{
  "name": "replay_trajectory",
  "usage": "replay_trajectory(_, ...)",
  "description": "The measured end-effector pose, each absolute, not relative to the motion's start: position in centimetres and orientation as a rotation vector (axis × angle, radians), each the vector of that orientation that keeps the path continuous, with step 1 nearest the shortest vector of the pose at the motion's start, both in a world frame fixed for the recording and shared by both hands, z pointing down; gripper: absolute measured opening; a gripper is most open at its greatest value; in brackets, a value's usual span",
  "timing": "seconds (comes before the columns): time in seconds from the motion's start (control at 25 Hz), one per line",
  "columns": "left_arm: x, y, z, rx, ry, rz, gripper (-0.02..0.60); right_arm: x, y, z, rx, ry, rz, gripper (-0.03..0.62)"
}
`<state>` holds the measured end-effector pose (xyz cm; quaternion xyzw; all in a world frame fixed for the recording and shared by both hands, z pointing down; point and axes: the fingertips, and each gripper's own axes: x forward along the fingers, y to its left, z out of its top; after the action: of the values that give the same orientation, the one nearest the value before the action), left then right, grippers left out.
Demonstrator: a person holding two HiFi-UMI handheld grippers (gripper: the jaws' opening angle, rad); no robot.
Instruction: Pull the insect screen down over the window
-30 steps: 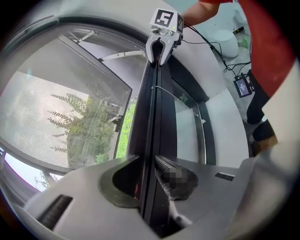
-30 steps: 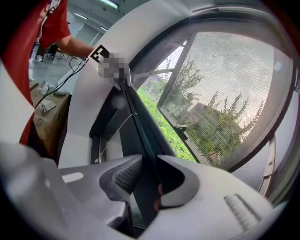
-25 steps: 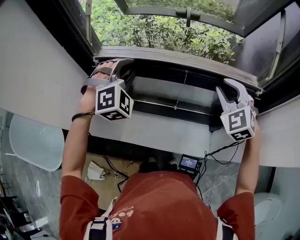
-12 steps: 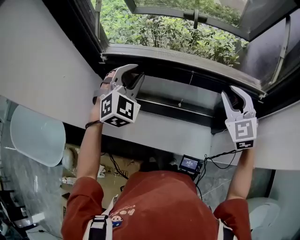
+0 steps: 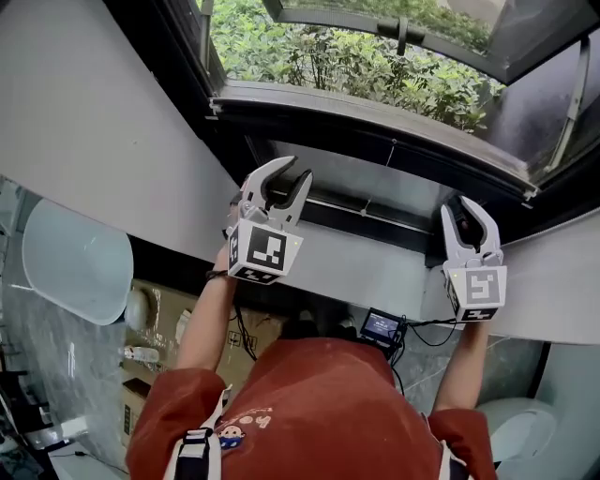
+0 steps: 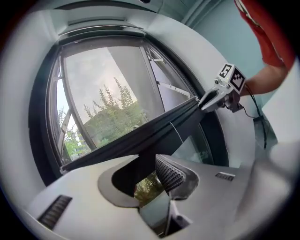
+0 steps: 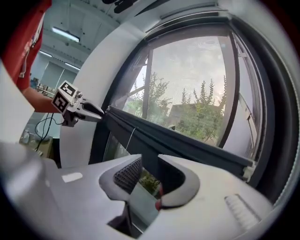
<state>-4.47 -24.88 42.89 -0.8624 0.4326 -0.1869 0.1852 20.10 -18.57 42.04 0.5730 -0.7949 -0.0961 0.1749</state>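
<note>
Low across the window (image 5: 375,105), the screen bar (image 5: 375,223) runs sideways; left gripper (image 5: 286,180) and right gripper (image 5: 466,214) flank it, jaws parted.

Barred side to side by black horizontal screen pull bar (image 5: 375,223), thin white cord (image 5: 377,178) hanging near its middle. Free run along bar between left gripper (image 5: 292,173) and right gripper (image 5: 466,211), jaws of both apart with bar passing through the gap. Hemmed on left by white curved wall panel (image 5: 84,141), on right by dark window frame (image 5: 558,197). Beyond bar, open toward green shrubs (image 5: 328,56); grey metal stay arm (image 5: 574,94) slanting at far right, swung-out dark-framed sash (image 5: 375,21) farther out.
</note>
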Motion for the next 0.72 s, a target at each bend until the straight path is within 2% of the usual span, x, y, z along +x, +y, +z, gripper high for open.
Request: replay_trajectory(0.72, -3.8, -19.6, 43.8, -2.629, 1.570, -0.044, 0.114, 16.5, -14.4, 43.9, 1.957, -2.328, -0.246, 0.115)
